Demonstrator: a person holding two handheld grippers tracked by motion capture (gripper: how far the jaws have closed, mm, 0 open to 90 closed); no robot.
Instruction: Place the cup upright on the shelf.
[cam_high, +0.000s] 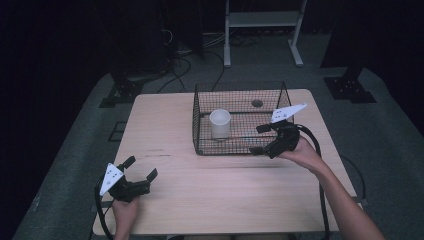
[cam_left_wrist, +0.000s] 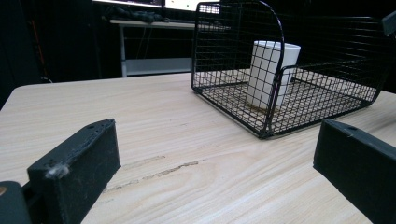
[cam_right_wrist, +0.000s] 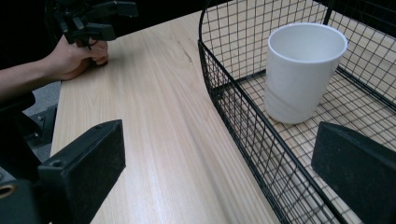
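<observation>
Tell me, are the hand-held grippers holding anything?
No. The left hand-held gripper is open above bare table. The right hand-held gripper is open astride the basket wall, gripping nothing. The cup stands untouched.

The tabletop (cam_high: 210, 200) is showing pale wood-look grain with a smooth, matt finish, scuffed in one short streak close to the left tool (cam_high: 139, 169). On the tabletop, the basket (cam_high: 240, 147) is looking like thin black wire mesh, faintly shiny along its thicker rim. Inside the basket, the cup (cam_high: 220, 123) is appearing white, smooth and lightly glossy, plastic or glazed ceramic. Both tools, the right tool (cam_high: 260, 139) at the basket's near side, are wearing matt black, dusty, slightly rough jaws.
</observation>
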